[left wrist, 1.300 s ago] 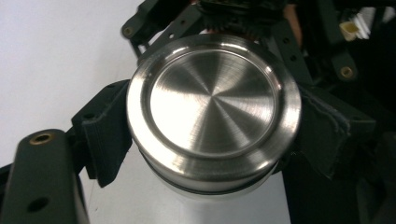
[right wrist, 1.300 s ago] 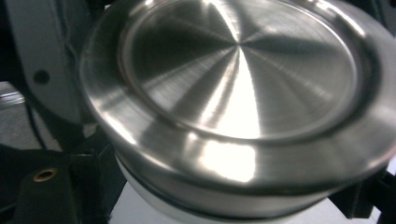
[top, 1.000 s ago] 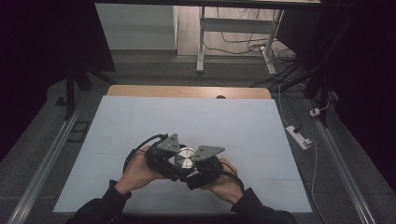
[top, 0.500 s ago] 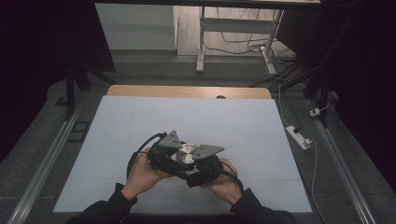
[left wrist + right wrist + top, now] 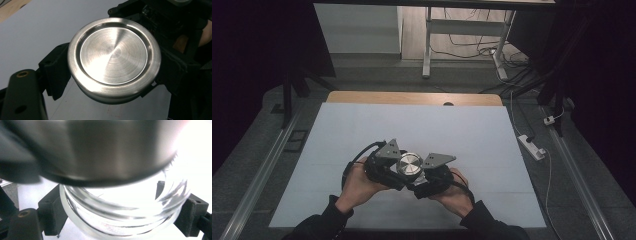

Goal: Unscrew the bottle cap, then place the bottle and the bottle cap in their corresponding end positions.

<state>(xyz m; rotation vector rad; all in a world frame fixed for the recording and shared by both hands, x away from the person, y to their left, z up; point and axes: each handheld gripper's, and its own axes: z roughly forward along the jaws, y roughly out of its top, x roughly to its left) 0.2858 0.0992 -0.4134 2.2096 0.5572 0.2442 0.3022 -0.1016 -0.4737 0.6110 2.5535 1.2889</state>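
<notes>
A round brushed-steel lid [image 5: 410,164] sits between my two grippers at the near middle of the table. My left gripper [image 5: 401,168] is shut on the lid [image 5: 113,53], its black jaws pressing the rim on both sides. My right gripper [image 5: 422,178] is shut on a clear glass jar [image 5: 125,212], gripped at its threaded neck. In the right gripper view the lid [image 5: 105,147] lies right over the jar's mouth, slightly tilted. Both of the person's hands hold the grippers close together, just above the pale mat [image 5: 362,130].
The pale mat covers the table, with a wooden strip [image 5: 412,98] at the far edge. A white power strip [image 5: 532,146] lies on the floor to the right. Metal rails run along both sides, and table legs with cables stand beyond the far edge.
The left hand has shifted slightly with the lid. The right hand has kept still, and both grips are unchanged.
</notes>
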